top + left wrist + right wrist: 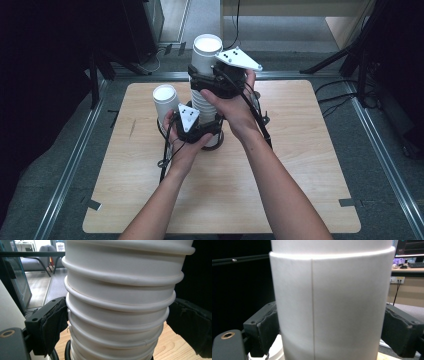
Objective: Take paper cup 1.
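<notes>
two grippers clamp one stack of white paper cups [202, 102] on the counter [300, 165]: left gripper [117, 325] low, right gripper [332, 332] on the top cup [206, 55].

One cup stack [202, 102], one single cup [165, 100] (both white), two grippers.

A: Where does the stack of cups [202, 102] stand?
B: Upright near the middle of the table [300, 165]; top cup [206, 52] uppermost.
A: Neighbours?
B: Single cup [165, 100] just left of the stack; left gripper [192, 131] low on it, right gripper [220, 82] higher.
</notes>
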`<control>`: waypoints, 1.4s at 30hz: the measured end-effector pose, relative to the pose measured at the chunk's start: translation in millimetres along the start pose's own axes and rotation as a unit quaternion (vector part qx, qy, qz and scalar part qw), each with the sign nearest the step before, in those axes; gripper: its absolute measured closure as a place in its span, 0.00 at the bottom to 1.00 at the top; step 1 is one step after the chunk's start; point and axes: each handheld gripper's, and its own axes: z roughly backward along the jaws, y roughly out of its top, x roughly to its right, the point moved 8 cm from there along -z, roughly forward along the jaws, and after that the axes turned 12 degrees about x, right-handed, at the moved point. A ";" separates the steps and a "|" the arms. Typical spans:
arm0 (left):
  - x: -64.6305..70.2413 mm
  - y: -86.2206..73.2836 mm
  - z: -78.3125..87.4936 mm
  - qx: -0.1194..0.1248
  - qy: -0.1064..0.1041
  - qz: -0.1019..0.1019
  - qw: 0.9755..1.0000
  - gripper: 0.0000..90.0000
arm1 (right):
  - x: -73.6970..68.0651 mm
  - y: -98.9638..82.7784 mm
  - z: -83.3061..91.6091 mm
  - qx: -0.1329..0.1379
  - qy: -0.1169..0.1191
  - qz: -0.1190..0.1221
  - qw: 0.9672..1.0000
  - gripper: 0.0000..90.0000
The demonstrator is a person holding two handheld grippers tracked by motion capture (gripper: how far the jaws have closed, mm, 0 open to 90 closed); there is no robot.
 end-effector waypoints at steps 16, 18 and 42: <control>-0.1 -1.2 0.1 -0.002 -0.001 0.002 1.000 0.05 | -1.3 20.5 2.3 0.029 -0.007 0.013 0.999 0.22; -0.1 -1.3 0.1 -0.002 -0.002 0.002 1.000 0.05 | -1.6 23.6 2.5 0.033 -0.006 0.010 0.999 0.22; -0.2 -2.1 0.4 -0.001 0.000 0.006 1.000 0.05 | 2.1 -23.0 3.0 -0.018 -0.015 -0.001 1.000 0.07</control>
